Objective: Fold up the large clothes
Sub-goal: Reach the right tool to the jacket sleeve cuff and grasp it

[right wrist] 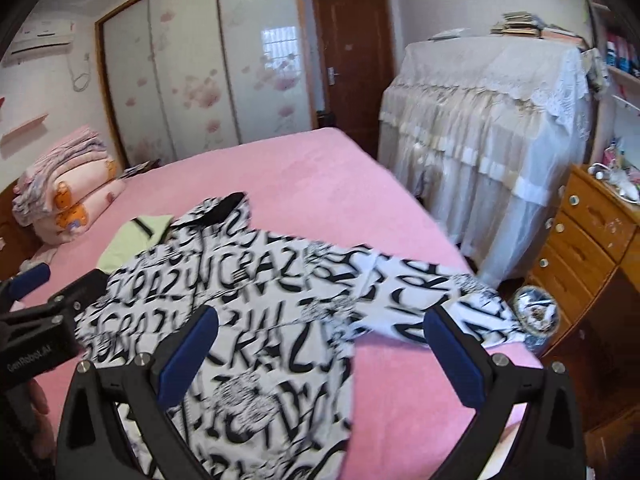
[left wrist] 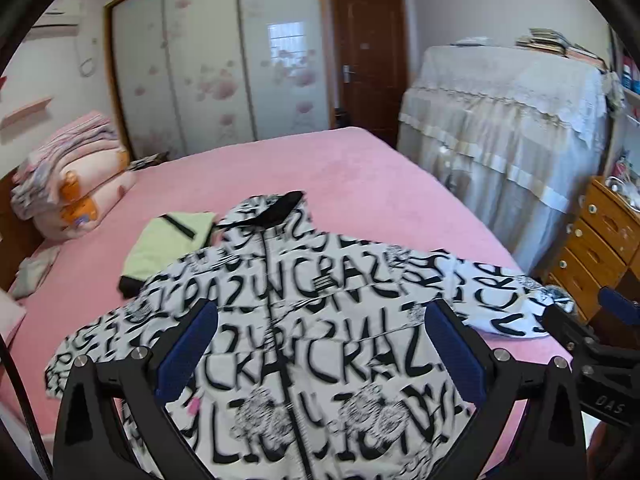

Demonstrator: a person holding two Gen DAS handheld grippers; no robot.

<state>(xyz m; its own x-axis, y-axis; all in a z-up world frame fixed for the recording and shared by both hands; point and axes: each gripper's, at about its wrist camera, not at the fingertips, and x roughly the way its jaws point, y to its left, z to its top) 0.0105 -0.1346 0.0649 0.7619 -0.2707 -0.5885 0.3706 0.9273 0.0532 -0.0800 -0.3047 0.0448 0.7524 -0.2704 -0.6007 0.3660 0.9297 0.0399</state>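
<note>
On the pink bed (left wrist: 360,168) a black-and-white lettered zip jacket (left wrist: 304,320) is lying spread front-up, its zipper axis running away from both grippers toward the collar; a folded pale green garment (left wrist: 168,240) is sitting just beside its left shoulder; the right sleeve (right wrist: 432,300) is stretching out toward the bed's right edge, nearer the right gripper (right wrist: 320,344), which is hanging wide and empty above it; the left gripper (left wrist: 320,340) is hovering equally wide over the chest.
</note>
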